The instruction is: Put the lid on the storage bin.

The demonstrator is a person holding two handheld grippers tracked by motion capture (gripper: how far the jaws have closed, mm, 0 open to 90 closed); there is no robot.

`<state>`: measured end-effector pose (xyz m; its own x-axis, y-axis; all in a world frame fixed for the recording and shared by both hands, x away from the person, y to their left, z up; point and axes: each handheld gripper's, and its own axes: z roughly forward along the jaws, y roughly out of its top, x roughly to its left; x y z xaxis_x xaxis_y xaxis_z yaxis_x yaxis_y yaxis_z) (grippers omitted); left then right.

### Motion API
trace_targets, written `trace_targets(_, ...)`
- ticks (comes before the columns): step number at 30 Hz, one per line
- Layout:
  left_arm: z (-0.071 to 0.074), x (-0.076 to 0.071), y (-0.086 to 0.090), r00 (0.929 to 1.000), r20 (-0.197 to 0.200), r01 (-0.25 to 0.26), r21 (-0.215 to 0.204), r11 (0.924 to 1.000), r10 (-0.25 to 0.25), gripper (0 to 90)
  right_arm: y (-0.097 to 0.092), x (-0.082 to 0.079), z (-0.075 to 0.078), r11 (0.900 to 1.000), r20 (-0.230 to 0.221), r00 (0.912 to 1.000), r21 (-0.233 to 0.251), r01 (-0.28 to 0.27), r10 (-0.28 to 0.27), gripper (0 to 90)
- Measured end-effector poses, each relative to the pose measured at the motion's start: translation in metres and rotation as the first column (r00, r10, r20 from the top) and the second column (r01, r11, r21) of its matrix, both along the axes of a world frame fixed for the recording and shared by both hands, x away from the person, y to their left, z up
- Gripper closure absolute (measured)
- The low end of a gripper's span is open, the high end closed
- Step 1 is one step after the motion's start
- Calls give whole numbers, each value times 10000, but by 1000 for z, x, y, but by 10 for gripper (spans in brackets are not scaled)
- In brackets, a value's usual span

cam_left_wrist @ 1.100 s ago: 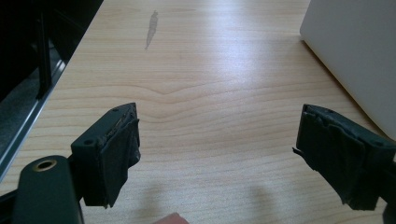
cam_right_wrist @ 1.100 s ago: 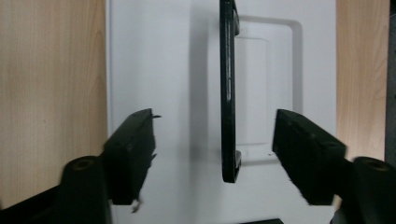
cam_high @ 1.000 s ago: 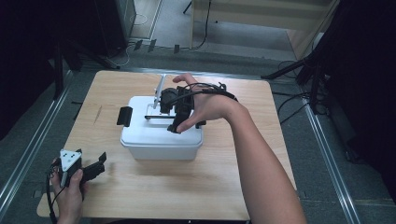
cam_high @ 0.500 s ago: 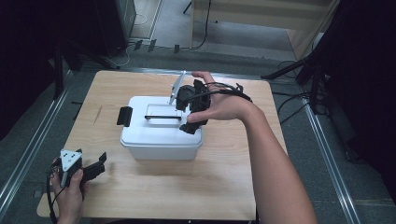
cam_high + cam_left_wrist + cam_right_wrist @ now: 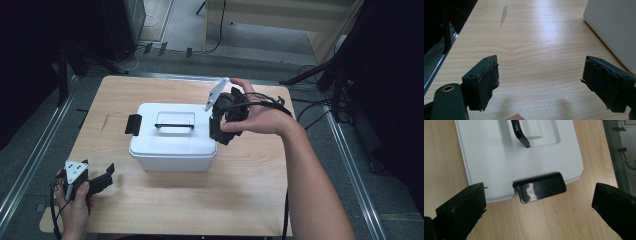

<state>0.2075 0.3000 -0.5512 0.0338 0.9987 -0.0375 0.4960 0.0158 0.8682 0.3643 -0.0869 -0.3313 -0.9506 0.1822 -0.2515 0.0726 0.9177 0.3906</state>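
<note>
I hold my right gripper [image 5: 222, 129], jaws wide and empty, at the box's [image 5: 172, 145] right latch [image 5: 540, 187]; next, unclip it.

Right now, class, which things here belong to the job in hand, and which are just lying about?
Job:
white box
its lid handle
right-side latch
right gripper

Lying about:
left gripper
cables
table
</note>
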Motion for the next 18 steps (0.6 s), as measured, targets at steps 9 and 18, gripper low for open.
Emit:
trace_targets(9,0,0,0,10000,-4,-1,-10,10000,1,143,-26,-4,2,9991,145,9993,248,335,-339,0)
trace_targets(18,0,0,0,10000,7,24,13,10000,-24,143,-53,-11,-4,9967,290,9973,460,663,-677,0)
